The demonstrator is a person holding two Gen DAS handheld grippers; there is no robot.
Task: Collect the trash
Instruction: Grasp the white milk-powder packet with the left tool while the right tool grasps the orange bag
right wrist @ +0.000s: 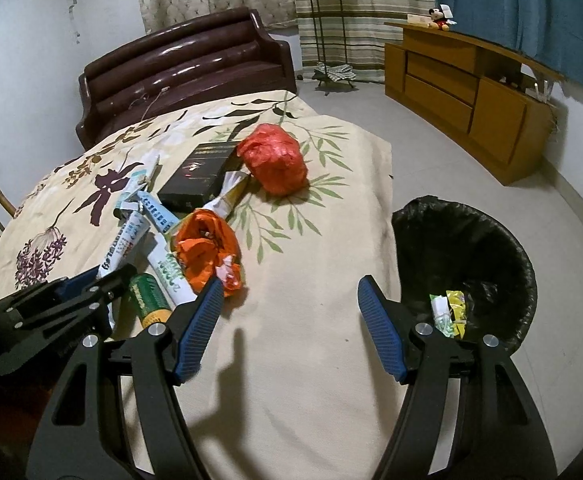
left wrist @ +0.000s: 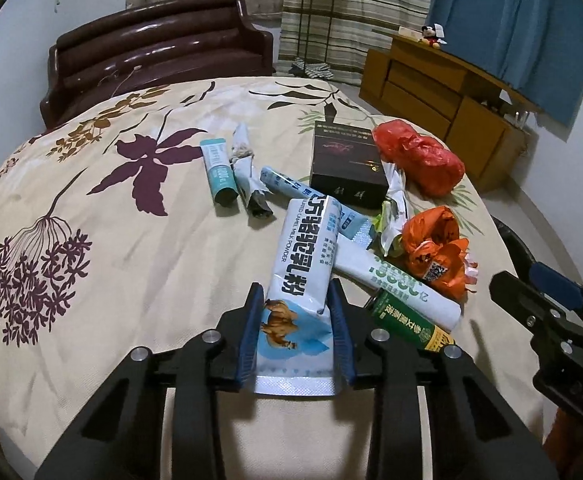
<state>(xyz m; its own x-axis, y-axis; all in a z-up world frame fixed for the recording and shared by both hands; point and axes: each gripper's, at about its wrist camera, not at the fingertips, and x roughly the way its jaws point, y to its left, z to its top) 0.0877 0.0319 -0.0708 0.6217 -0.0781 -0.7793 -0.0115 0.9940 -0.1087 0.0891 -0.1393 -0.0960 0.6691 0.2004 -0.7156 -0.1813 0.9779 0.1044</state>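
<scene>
The left gripper [left wrist: 296, 300] tilts downward, pads pinching the white milk powder sachet [left wrist: 305, 256] near the table's [left wrist: 103, 216] front edge. The right gripper [right wrist: 289, 294] tilts downward, jaws spread and empty, beside the black-lined bin [right wrist: 487, 240]. The sachet's lower end is cut off behind the fingers.

Your cloth [left wrist: 139, 240] is cream with purple flowers and green leaves — on it a white-and-blue camel pouch [left wrist: 299, 292], a black box [left wrist: 347, 160], red [left wrist: 419, 156] and orange [left wrist: 435, 256] bags.
</scene>
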